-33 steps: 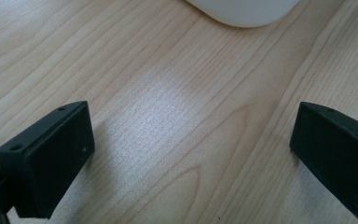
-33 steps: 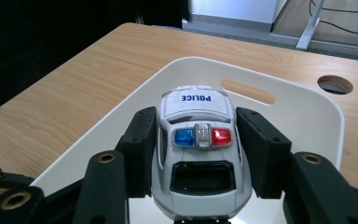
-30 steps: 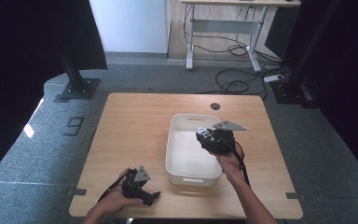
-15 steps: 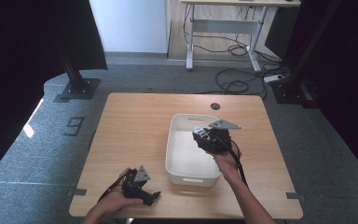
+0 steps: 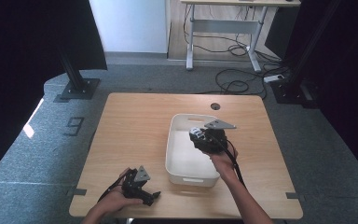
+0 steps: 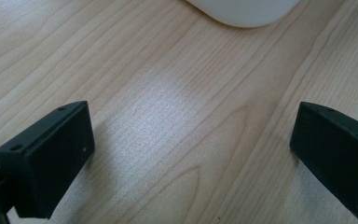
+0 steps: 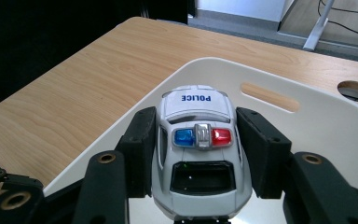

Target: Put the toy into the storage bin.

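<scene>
Jaws of the right gripper [image 7: 198, 149] clamp a white toy police car [image 7: 198, 144].
It hangs over the white plastic tub [image 5: 177, 154]; the left gripper [image 5: 149, 198] rests wide open on the wooden table [image 5: 130, 126].

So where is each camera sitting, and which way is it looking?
High view: up above the person's side, looking forward and down on the table; both forearms, the left gripper and the right gripper show.
Left gripper view: on the left gripper, looking down at bare wood; its open jaws show.
Right gripper view: on the right gripper, looking along the toy police car that its jaws squeeze.
Shared: all three show the white bin.
</scene>
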### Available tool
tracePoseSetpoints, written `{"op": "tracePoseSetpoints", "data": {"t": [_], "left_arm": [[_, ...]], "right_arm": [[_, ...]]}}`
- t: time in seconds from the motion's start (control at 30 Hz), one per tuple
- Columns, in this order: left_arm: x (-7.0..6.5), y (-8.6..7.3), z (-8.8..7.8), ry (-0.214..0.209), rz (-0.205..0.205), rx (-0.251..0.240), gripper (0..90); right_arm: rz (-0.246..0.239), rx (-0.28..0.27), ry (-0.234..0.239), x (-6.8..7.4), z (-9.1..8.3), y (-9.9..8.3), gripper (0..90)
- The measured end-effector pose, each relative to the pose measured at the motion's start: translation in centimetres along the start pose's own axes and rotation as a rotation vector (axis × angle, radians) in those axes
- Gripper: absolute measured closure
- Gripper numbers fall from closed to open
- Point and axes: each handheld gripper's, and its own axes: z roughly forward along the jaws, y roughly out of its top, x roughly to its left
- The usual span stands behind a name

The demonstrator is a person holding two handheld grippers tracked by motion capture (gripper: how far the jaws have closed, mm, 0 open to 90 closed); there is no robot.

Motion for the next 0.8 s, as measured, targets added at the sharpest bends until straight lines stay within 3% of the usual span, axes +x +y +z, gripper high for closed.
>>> {"op": "tracePoseSetpoints", "data": {"t": [0.8], "left_arm": [[0.0, 0.0, 0.0, 0.000, 0.000, 0.000, 0.0]], "right_arm": [[-0.020, 0.020, 0.011, 1.2, 1.1, 0.0, 50.0]]}}
